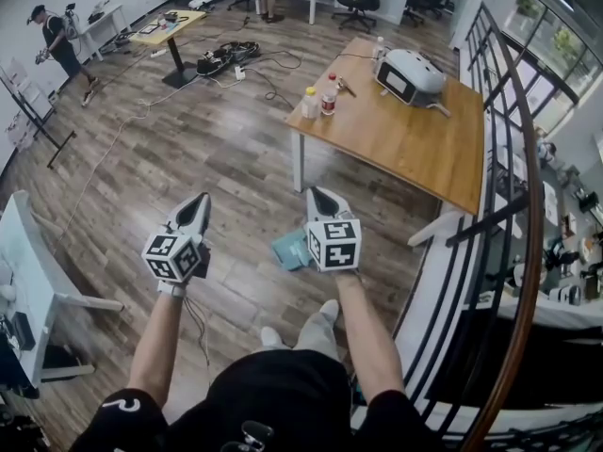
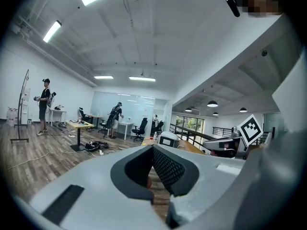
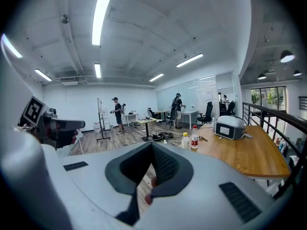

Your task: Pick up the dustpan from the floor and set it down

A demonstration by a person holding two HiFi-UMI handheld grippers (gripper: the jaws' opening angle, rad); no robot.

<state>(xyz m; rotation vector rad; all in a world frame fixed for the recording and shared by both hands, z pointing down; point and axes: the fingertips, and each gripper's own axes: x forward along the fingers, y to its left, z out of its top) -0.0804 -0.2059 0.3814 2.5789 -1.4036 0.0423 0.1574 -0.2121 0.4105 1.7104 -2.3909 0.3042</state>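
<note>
So far nothing of the task is done. The dustpan (image 1: 288, 250), a teal piece, lies flat on the wood floor (image 1: 217, 149), just ahead of your feet. In the head view it shows between your two grippers, its right part hidden behind the marker cube of the right gripper (image 1: 318, 199). No jaw touches it.

Tongs: the right gripper has its jaws pressed together, tips meeting, nothing between them. The left gripper (image 1: 198, 205) reads the same in its own view: jaws together, empty. Both are held out in front of you, side by side and above the floor. Their own views look out across the room and not at the dustpan, so neither is aimed at it yet.

Surroundings: a wooden table (image 1: 415, 149) stands beyond the dustpan to the right, its white leg (image 1: 298, 163) near but apart from it. Two bottles (image 1: 329, 95) stand at the table's near corner. A dark railing (image 1: 513, 158) runs along your right.

Left to do, as I judge it: tip one gripper down, spread its jaws, close on the dustpan, lift it, then set it down. I cannot tell where its handle lies from here.
</note>
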